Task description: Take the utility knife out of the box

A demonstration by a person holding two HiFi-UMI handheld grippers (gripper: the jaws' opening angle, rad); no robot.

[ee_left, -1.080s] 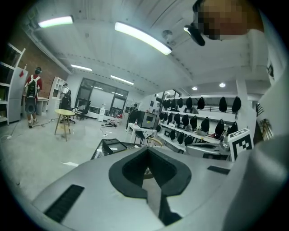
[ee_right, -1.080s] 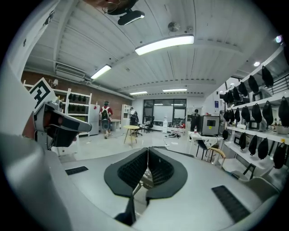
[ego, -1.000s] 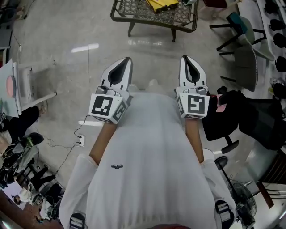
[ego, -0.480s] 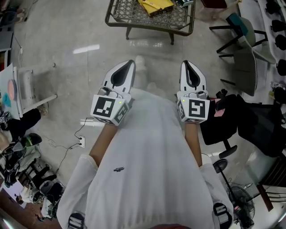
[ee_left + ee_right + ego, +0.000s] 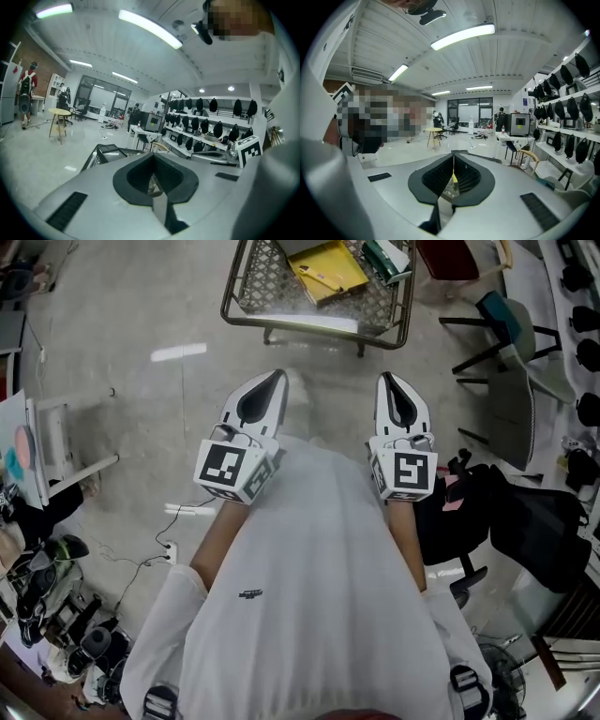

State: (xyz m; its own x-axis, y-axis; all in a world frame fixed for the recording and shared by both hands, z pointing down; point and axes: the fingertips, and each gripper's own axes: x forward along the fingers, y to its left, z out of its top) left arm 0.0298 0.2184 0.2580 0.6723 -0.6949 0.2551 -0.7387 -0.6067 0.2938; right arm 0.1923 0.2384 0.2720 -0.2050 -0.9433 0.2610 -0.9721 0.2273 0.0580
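The left gripper (image 5: 152,154) has its jaws pressed together with nothing between them. In its own view they meet in a single seam that runs up to the tip. The right gripper (image 5: 453,155) is the same, jaws closed and empty. A sliver of the yellow box (image 5: 453,178) and some wire mesh show through the notch behind its tip.

From the head view, both grippers sit side by side in front of the person's white shirt (image 5: 309,596), tips pointing forward and slightly down. Each marker cube, left (image 5: 230,468) and right (image 5: 410,465), sits at the near end, with a bare forearm behind it. A stretch of grey floor (image 5: 141,409) lies under the two tips.

The yellow box rests on a low wire-mesh table (image 5: 319,324) straight ahead, well apart from both grippers. It lies toward the middle of the tabletop, with a green item (image 5: 386,254) just to its right. The utility knife itself is too small to make out.

To the right of the right arm stands a black office chair (image 5: 469,498), with a black bag (image 5: 539,521) beyond it. On the floor to the left lies a power strip with a cord (image 5: 171,540). Further off, the left gripper view shows a small round table (image 5: 59,112) and shelves of dark hanging items (image 5: 201,126).
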